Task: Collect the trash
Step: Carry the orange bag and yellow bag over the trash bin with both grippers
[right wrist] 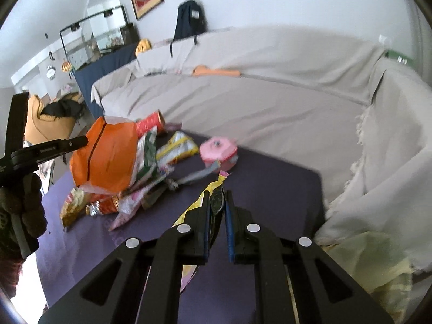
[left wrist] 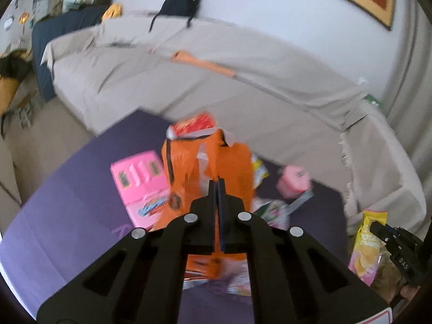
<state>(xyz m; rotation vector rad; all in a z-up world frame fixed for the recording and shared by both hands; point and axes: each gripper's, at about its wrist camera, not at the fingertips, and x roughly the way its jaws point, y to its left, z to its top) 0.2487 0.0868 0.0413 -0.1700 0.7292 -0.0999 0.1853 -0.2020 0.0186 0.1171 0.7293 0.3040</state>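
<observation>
I am clenching my left gripper [left wrist: 216, 182] on the orange bag [left wrist: 208, 167], its jaws pressed nearly together with the bag's thin plastic pinched between them, so that the bag is hanging open-mouthed above the purple table [left wrist: 67, 202]. Seen from my right wrist, that same left gripper [right wrist: 81, 141] is biting the bag's upper edge, and a hand [right wrist: 24, 205] is wrapping around its handle at the left border. My right gripper [right wrist: 217, 197] is gripping a yellow and pink snack wrapper [right wrist: 213, 191]; the crumpled foil is sitting squeezed between the blue pads [right wrist: 229, 221], with its frilled end sticking out past the fingertips and the rest trailing down under the jaws. From the left wrist, the wrapper is showing at the far right edge, dangling from my right gripper just off the table's corner. The rest of the trash is lying on the table around and under the orange bag: a pink carton [left wrist: 140, 186] to its left, a red wrapper [left wrist: 194, 127] behind it, a pile of crumpled packets [right wrist: 129, 202] spilling from beneath it, and a yellow packet [right wrist: 178, 148] beside a pink box [right wrist: 218, 151] further back. A sofa draped in a beige cover [right wrist: 270, 102] is curving around the table, and a dark backpack [right wrist: 190, 19] is perching on its backrest against the wall.
</observation>
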